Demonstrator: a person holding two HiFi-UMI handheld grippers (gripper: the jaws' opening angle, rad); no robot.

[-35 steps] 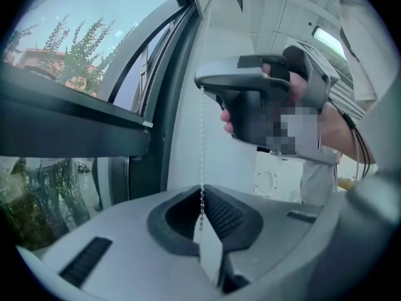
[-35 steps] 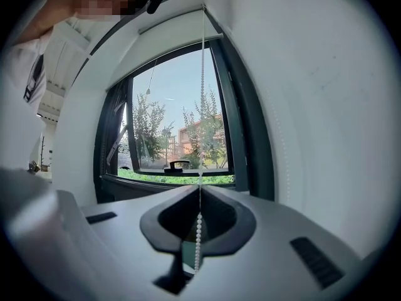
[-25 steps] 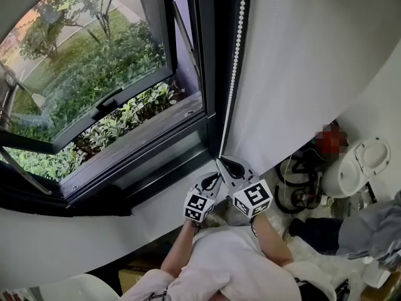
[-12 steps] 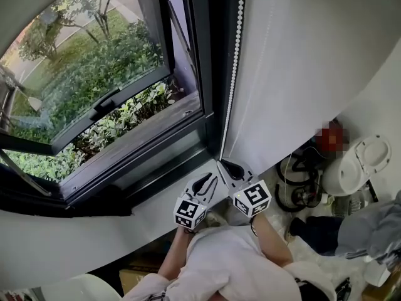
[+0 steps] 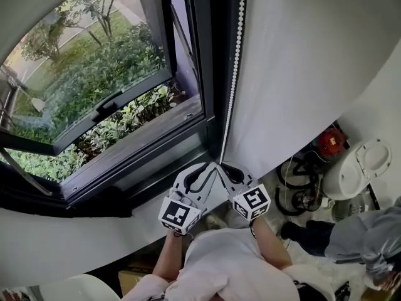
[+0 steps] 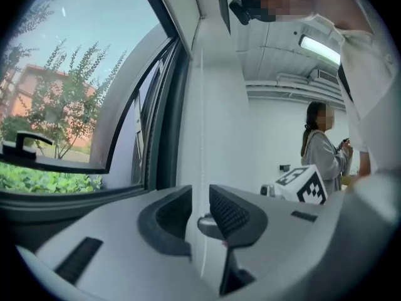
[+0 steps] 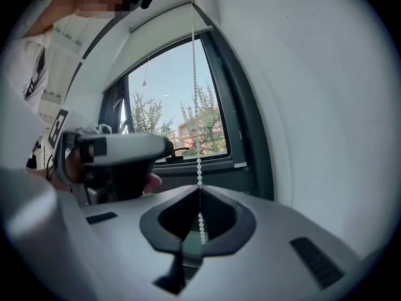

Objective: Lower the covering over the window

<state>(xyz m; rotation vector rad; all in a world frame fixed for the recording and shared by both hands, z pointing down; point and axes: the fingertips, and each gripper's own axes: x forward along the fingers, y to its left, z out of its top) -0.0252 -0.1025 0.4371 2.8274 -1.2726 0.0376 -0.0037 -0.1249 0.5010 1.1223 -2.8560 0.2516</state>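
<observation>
I pinch the bead chain (image 5: 234, 74) beside the uncovered window (image 5: 94, 86) in my right gripper (image 7: 200, 198) to anchor it, while my left gripper (image 6: 200, 209), jaws just opening and now loose around a strand, is free, likely to regrip higher.

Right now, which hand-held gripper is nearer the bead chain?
Right. The right hand-held gripper is clamped on the bead chain. The left hand-held gripper sits beside it; its jaws have just been opening, with a thin strand between them, unpinched.

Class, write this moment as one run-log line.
right claw: shut on bead chain | left claw: jaws just opening, chain between them, ungripped | window: uncovered
</observation>
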